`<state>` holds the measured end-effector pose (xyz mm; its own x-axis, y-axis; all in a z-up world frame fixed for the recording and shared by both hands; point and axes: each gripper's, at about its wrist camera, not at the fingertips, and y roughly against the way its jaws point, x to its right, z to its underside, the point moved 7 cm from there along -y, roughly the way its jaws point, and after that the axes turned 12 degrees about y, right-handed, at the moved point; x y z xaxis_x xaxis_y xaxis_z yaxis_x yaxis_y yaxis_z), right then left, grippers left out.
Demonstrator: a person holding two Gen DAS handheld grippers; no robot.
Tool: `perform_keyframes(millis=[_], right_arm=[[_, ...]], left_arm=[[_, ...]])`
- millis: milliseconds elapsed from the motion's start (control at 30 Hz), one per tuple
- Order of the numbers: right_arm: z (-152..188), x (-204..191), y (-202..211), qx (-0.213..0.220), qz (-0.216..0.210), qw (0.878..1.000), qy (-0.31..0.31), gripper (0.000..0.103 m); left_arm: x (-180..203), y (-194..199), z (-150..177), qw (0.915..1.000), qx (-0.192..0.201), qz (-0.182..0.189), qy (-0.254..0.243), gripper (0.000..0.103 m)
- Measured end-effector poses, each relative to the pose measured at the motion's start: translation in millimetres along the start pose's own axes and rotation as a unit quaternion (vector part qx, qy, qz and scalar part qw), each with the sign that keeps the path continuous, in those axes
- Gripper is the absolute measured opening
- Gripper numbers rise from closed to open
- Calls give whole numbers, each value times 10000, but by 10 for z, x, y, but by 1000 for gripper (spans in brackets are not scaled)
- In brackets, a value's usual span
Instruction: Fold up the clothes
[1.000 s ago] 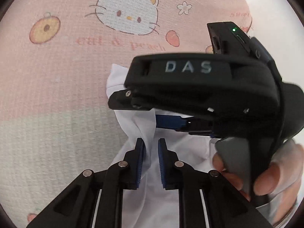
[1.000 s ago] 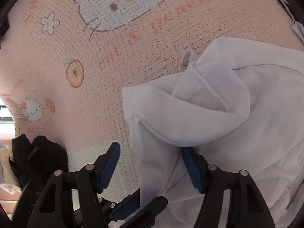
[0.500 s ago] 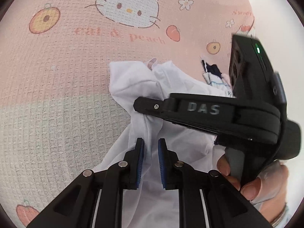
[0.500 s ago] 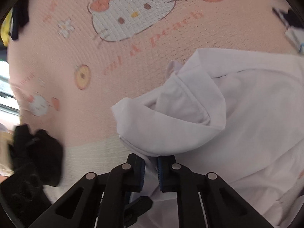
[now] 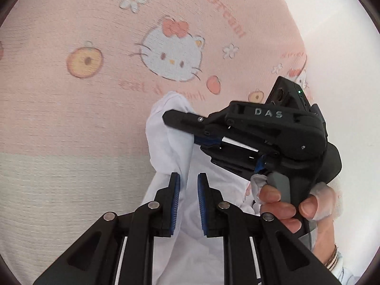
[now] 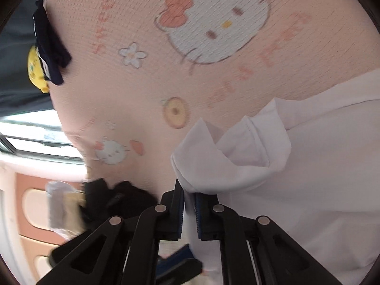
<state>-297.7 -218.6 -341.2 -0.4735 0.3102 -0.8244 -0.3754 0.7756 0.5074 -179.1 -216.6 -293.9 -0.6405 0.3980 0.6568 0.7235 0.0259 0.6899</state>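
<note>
A white garment (image 5: 166, 142) lies bunched on a pink cartoon-cat blanket (image 5: 83, 106). In the left wrist view my left gripper (image 5: 188, 199) is shut on a bundle of its white cloth, which fills the narrow gap between the blue pads. Just beyond it my right gripper (image 5: 180, 128), held by a hand (image 5: 280, 204), pinches the garment's raised upper fold. In the right wrist view the right gripper (image 6: 188, 204) is shut on a thin white edge under a folded hem, and the rest of the garment (image 6: 308, 166) spreads to the right.
A black garment (image 6: 114, 197) lies at the blanket's near left edge. A dark navy garment (image 6: 49, 47) and a yellow item (image 6: 35, 68) sit at the far left edge. The blanket (image 6: 142, 95) ends at the left, with furniture and a window beyond.
The right gripper's jaws went from open around the white fold to shut on it, then lifted and tilted up. The left gripper pulled back and upward, still holding its cloth.
</note>
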Motion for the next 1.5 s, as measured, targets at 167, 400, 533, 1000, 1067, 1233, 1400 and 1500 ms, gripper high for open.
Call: perform_keyframes(millis=[167,400,533,1000,1067,1233,1400,1500], right_arm=[[-66,-363,-222,-112,-505,9987,23,7],[-183,-846,-303,-116,-1061,9941,201,7],[-312,-1107,-297,-46,-1155,9920,505,7],[-188,-941,-374,-296,461,9867,1530,68],[-224,-906,-308,-315,439,9870,1514,69],[-205,-701,-265,-967,456,9871,1193,77],[-177,-575,-152,-1204,-21,9908,623,77],[-242,-474,9,-1031,93,9929,586,78]], left_arm=[[-37,105,-120,9997,142,-35,174,13],[-296,440,-295,9981,487,-237,289,13],[-372,554,-384,9968,652,-348,305,13],[-716,346,-368,9920,144,-1001,756,55],[-729,323,-371,9915,155,-991,827,57],[-739,339,-363,9908,85,-1027,878,57],[-680,324,-390,9916,-3,-1070,731,57],[-621,361,-402,9903,-30,-1257,598,57]])
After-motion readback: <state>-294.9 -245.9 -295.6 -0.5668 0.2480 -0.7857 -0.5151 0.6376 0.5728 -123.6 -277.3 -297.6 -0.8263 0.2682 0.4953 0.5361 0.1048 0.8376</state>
